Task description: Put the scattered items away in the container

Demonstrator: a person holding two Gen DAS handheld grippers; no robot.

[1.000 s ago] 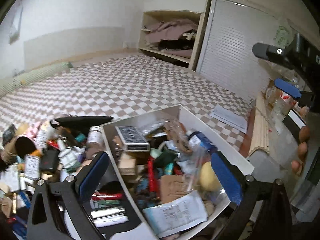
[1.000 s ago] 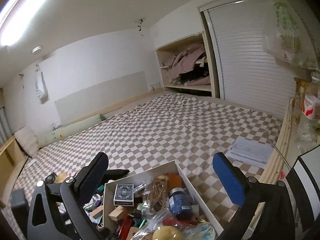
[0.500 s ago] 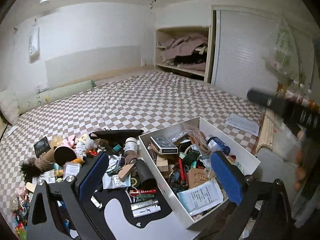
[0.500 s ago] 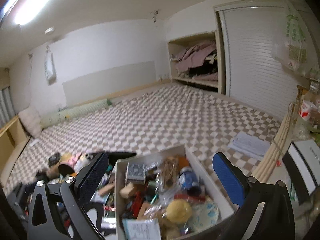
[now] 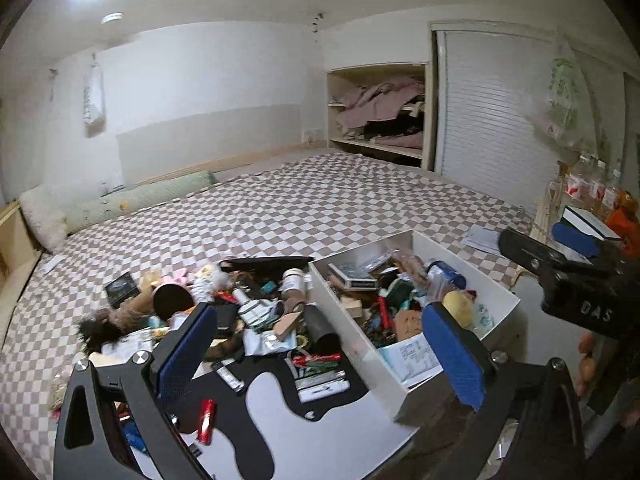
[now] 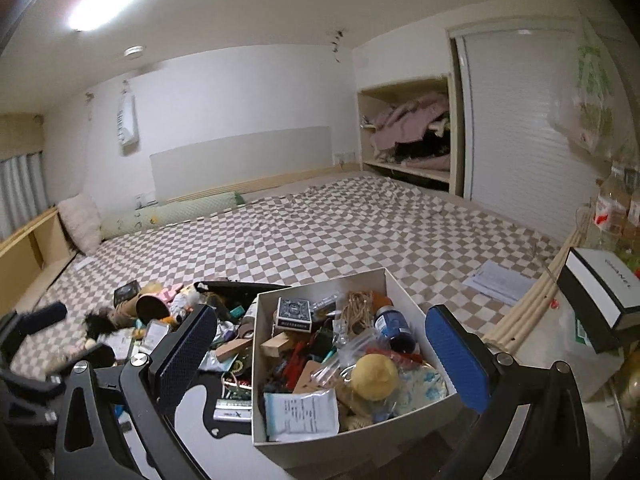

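Observation:
A white open box [image 6: 256,364] sits on the checked bed cover, packed with small items: a card deck [image 6: 294,312], a yellow ball [image 6: 374,374], a blue jar [image 6: 394,328] and a white packet [image 6: 300,410]. To its left lies a scattered pile [image 5: 240,308] of toys, tubes and packets, partly on a black-and-white mat [image 5: 280,420]. A red tube [image 5: 207,420] lies near the mat's front. My left gripper [image 5: 320,354] hovers open above the pile and the box's wall [image 5: 348,320]. Over the box, my right gripper [image 6: 322,356] is open too, holding nothing.
The checked cover [image 6: 340,232] stretches far behind. Paper sheets [image 6: 496,280] lie to the right, next to a black-and-white carton [image 6: 600,292] and bottles [image 5: 588,188]. A green bolster [image 5: 152,200] lies at the back left. A shelf of clothes [image 6: 412,136] stands behind.
Both grippers have drawn back and risen from close over the box, so the pile and the whole box now show. Both stay open and empty.

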